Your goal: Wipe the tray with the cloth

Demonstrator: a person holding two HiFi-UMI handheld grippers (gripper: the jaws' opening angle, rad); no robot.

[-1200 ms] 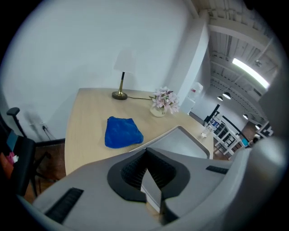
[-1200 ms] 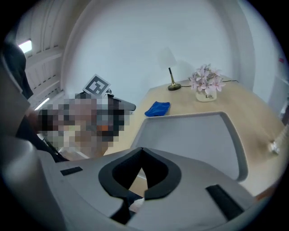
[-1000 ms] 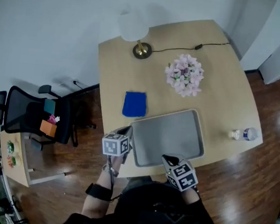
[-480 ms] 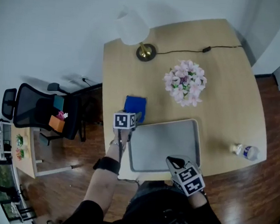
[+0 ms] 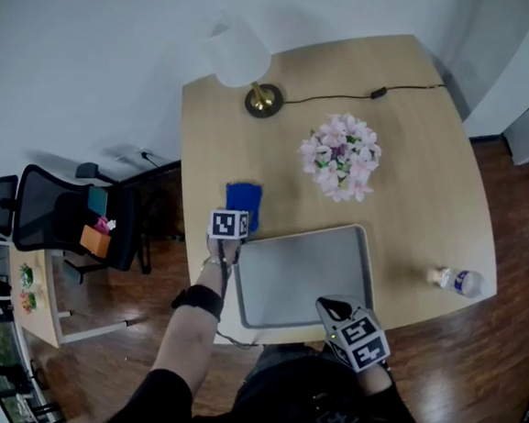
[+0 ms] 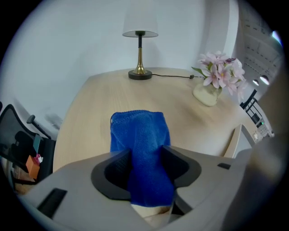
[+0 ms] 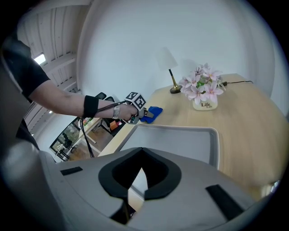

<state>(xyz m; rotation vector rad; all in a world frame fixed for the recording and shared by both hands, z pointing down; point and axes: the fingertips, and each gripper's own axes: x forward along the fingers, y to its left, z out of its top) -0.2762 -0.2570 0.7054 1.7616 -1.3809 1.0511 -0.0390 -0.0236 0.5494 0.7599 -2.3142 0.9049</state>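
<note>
Over on the left side of the desk (image 5: pixel 413 201), the left gripper (image 6: pixel 146 152) is nosed down at the blue cloth (image 6: pixel 137 131). Its jaws have just been opening; they stand wide and released now, with the near end of the cloth lying between them. Only the left gripper view tells us that: the cloth is flat on the wood, stretching away from the jaws. In the head view the marker cube covers those jaws, and just the far part of the cloth peeks out beyond it. The cloth sits just beside the far left corner of the tray (image 5: pixel 305 274), not on it.

The grey tray lies flat along the near edge of the desk. The right gripper (image 7: pixel 142 151) hangs at the tray's near right corner, jaw tips pinched together on nothing. Its view looks across the tray to the left hand (image 7: pixel 124 112) and shows the cloth as a small blue patch past the cube. It also shows the white vase (image 7: pixel 205 104) under the pink flowers (image 7: pixel 202 85), which the head view hides beneath the blooms.

The head view alone shows the water bottle (image 5: pixel 453 281), on its side near the right edge and well apart from the tray. It also shows a black office chair (image 5: pixel 57 215) off to the left. The left gripper view catches the lamp (image 6: pixel 140 49) upright at the far edge, with its black cord (image 6: pixel 171 76) trailing toward the flowers.
</note>
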